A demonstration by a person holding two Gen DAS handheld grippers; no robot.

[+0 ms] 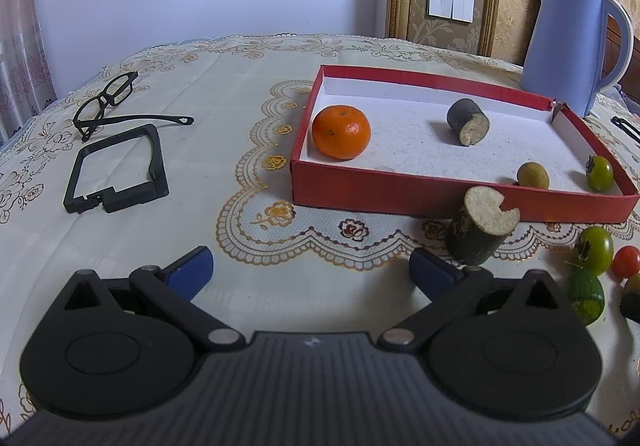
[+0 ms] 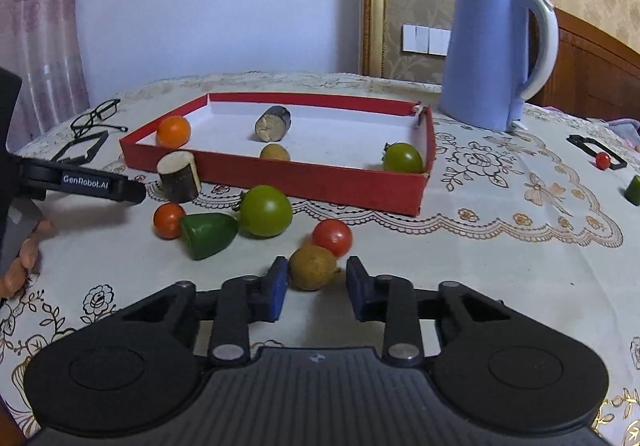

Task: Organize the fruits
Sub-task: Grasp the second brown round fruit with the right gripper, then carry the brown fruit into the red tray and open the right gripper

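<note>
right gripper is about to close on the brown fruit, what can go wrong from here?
1. The round brown fruit sits between the open right gripper fingers, barely inside the tips; closing may squirt it forward.
2. A red tomato sits right behind it and may get nudged and roll.
3. The red tray already holds a green tomato and a second brown fruit near its front wall; a drop there may knock them.
</note>
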